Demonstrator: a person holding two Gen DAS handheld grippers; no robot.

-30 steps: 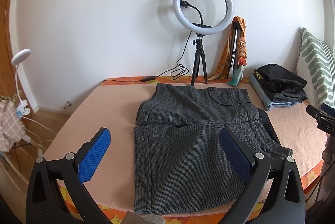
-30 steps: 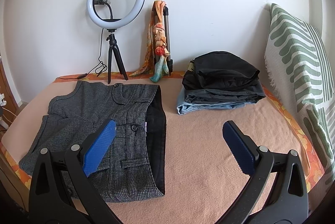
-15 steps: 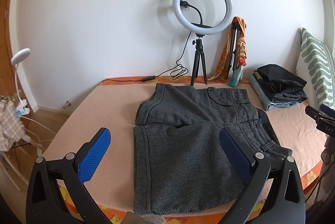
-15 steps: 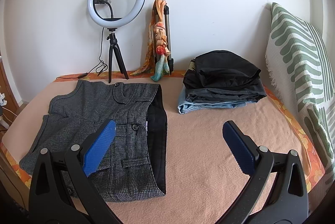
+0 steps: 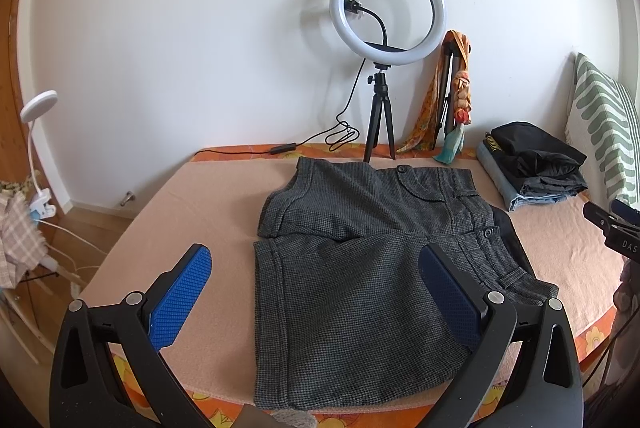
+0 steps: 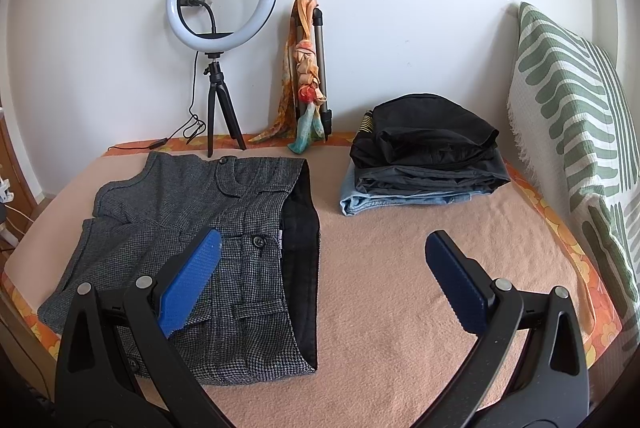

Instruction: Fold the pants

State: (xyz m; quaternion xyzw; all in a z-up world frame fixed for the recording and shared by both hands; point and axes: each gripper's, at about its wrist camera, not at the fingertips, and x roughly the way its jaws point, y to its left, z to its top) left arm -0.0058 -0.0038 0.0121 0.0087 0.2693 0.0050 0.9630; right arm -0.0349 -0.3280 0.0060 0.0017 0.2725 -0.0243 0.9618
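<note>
Both grippers look like the same build: chunky matte black plastic arms with triangular cutouts near the base and a couple of round silver screws on each side close to the pads. The left gripper (image 5: 316, 292) has blue pads (image 5: 180, 302) with a fine waffle grip texture, the left-hand one catching the light and the other in shadow so it reads navy. Same deal on the right gripper (image 6: 320, 280), and its tip (image 5: 612, 224) pokes into the left wrist view as a black clamp with white lettering, "DAS" being all I can read.
</note>
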